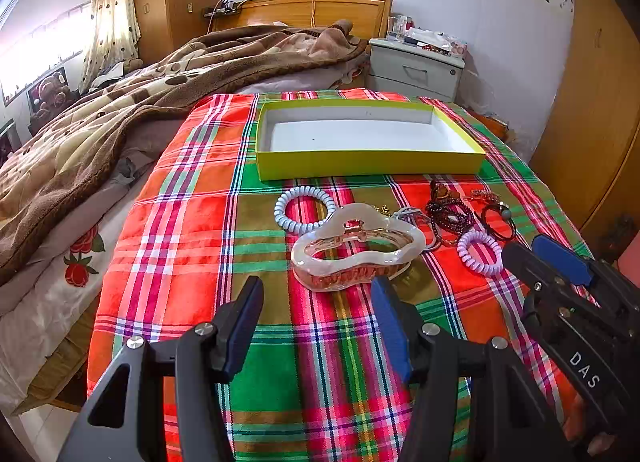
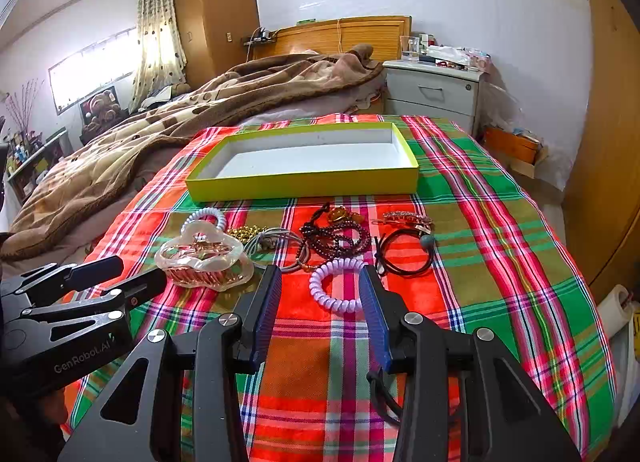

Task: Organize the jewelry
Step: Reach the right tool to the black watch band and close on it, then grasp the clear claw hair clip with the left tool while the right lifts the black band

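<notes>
From the left wrist view, the yellow-green box [image 1: 370, 166] sits open on the plaid cloth [image 1: 192, 246], its white inside bare. The jewelry lies outside it: the clear hair claw [image 1: 356, 248] just ahead of the left gripper [image 1: 316, 294], whose fingers stand apart, holding nothing.

From the right wrist view, the box [image 2: 304, 182] holds nothing. The right gripper [image 2: 320, 282] has its fingers apart around the purple coil hair tie [image 2: 340, 286], not pressing it.
</notes>
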Motion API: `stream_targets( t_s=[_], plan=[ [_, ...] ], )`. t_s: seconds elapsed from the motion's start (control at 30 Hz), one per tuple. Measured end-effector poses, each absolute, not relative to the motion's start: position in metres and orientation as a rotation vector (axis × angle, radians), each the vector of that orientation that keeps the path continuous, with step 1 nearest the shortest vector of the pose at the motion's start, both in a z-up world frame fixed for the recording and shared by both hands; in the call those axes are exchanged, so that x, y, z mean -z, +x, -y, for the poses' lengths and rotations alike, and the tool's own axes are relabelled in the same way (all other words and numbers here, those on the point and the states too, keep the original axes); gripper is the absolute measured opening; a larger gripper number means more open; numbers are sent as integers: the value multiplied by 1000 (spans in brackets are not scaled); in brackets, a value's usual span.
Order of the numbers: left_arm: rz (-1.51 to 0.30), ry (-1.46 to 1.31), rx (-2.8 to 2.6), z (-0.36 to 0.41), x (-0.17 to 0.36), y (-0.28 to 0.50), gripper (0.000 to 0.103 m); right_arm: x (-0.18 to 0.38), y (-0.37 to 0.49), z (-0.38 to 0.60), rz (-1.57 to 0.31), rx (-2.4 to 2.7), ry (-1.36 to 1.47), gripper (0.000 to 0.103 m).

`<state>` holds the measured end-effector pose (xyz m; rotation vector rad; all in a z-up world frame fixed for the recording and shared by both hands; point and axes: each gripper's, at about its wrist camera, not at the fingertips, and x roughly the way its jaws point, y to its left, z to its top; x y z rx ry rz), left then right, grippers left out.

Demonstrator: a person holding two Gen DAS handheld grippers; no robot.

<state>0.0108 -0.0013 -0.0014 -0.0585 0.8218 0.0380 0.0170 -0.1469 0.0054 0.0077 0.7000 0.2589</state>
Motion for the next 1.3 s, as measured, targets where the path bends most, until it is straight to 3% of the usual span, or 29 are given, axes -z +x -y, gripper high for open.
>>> stream_targets(
  t_s=[0.63, 0.77, 1.2, 1.23, 1.3],
  plan=[
    [-849, -132, 87, -7, 0, 14, 58, -8, 9, 200, -710, -260, 49, 41],
    [-851, -130, 109, -10, -1, 18, 58, 2, 5, 225, -767, -213, 44, 53],
    [-892, -133, 146, -7, 0, 38, 58, 32, 11, 233, -887, -189, -13, 53],
    [-891, -140, 145, -8, -1, 38, 58, 32, 11, 231, -886, -192, -27, 53],
    [-892, -140, 142, -10, -1, 39, 58, 31, 10, 229, -883, -205, -38, 40]
  ],
)
